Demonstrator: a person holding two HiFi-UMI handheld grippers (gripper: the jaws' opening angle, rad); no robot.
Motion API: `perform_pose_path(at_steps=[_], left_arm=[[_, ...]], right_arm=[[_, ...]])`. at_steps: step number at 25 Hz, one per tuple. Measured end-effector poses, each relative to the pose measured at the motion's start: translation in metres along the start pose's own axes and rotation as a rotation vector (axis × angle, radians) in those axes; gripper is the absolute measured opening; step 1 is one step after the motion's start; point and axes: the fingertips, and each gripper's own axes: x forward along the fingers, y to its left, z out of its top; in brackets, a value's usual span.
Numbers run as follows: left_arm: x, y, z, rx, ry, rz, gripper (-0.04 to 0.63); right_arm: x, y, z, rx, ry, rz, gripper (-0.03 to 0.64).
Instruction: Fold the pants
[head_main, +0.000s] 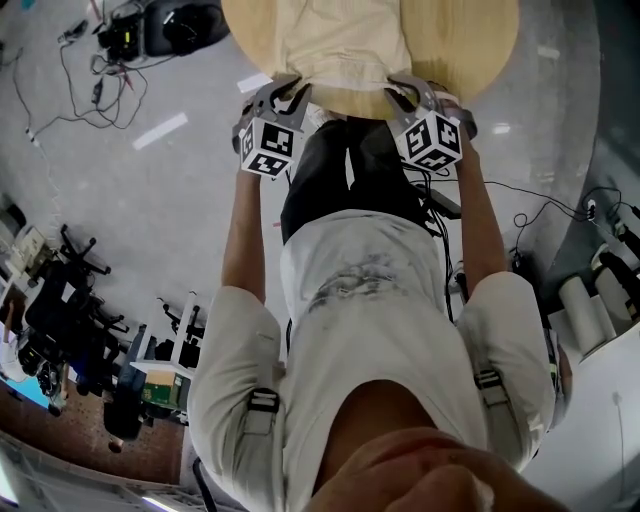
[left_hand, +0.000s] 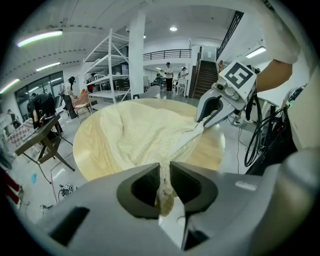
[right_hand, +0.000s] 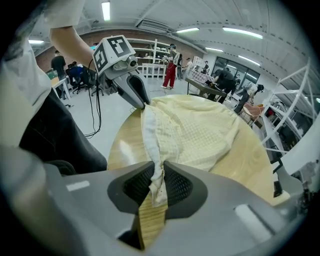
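Pale yellow pants (head_main: 345, 40) lie spread on a round wooden table (head_main: 470, 40), with their near edge at the table's front rim. My left gripper (head_main: 285, 95) is shut on the left corner of that edge. In the left gripper view the cloth (left_hand: 145, 135) is pinched between the dark pads of my left gripper (left_hand: 164, 172). My right gripper (head_main: 405, 92) is shut on the right corner, and the right gripper view shows my right gripper (right_hand: 159, 172) clamped on a bunched hem of the pants (right_hand: 200, 132). Each gripper view shows the other gripper holding the same edge.
The person stands close against the table's near rim. Cables (head_main: 95, 70) and gear lie on the grey floor to the left. White shelving (left_hand: 107, 65), a folding table (left_hand: 42, 137) and several people stand in the hall behind the round table.
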Motion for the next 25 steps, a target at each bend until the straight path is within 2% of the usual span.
perform_pose_path(at_steps=[12, 25], left_arm=[[-0.022, 0.012, 0.033, -0.038, -0.039, 0.035, 0.071], [-0.027, 0.044, 0.081, -0.058, -0.054, 0.092, 0.071]], right_arm=[[-0.027, -0.022, 0.024, -0.023, -0.039, -0.003, 0.061], [-0.038, -0.076, 0.046, -0.049, -0.090, 0.011, 0.060]])
